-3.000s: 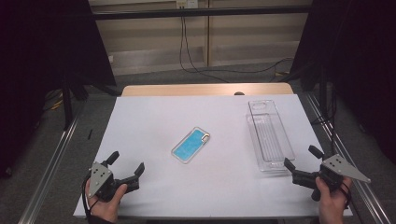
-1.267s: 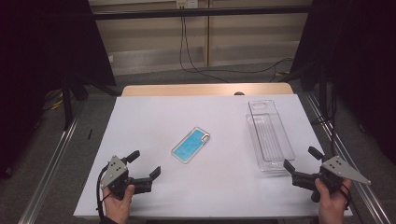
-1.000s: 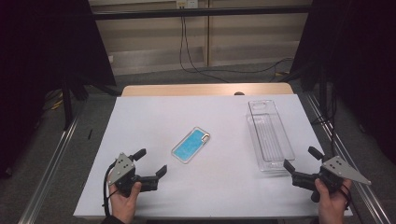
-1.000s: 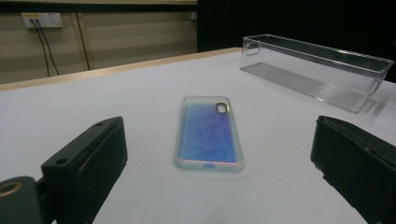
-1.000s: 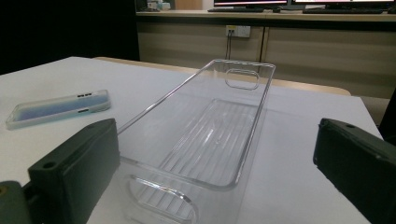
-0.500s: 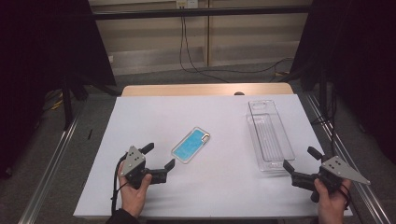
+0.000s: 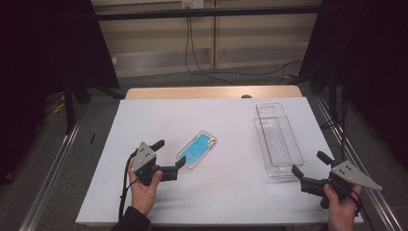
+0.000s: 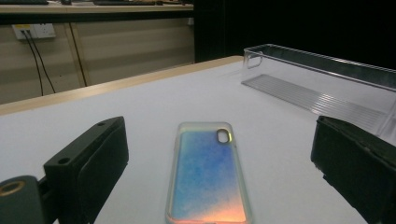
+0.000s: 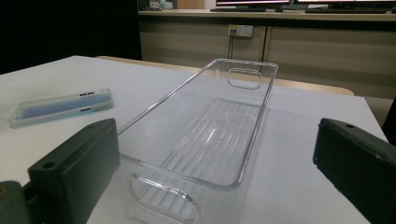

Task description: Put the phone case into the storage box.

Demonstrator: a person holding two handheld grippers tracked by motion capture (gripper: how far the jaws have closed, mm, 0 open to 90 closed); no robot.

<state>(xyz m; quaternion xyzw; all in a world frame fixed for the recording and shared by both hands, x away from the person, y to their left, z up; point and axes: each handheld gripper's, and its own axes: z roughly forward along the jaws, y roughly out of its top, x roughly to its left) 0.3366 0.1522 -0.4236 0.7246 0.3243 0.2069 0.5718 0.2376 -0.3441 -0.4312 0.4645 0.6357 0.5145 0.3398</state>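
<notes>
The phone case (image 7: 197, 149) lies flat near the middle of the white worktop (image 7: 226, 120), just beyond the left tool (image 7: 169, 155), whose jaws stand wide apart with the near end of the case between them in the left gripper view (image 8: 208, 175). One jaw tip sits just beside the case's near corner in the high view; whether it touches cannot be told. The case's long axis runs on a diagonal, from near-left to far-right, with the camera cut-out at the far end and the blue face up. A clear plastic tray (image 7: 278, 139) lies lengthwise at the right of the worktop, well apart from the case. The right tool (image 7: 306, 162) rests at the tray's near end, jaws spread wide, the tray's near rim between them in the right gripper view (image 9: 205, 154).

Compared with three seconds ago, the left tool has travelled from the near-left corner of the worktop up to the case; the right tool, the tray and the case lie as they did.
</notes>
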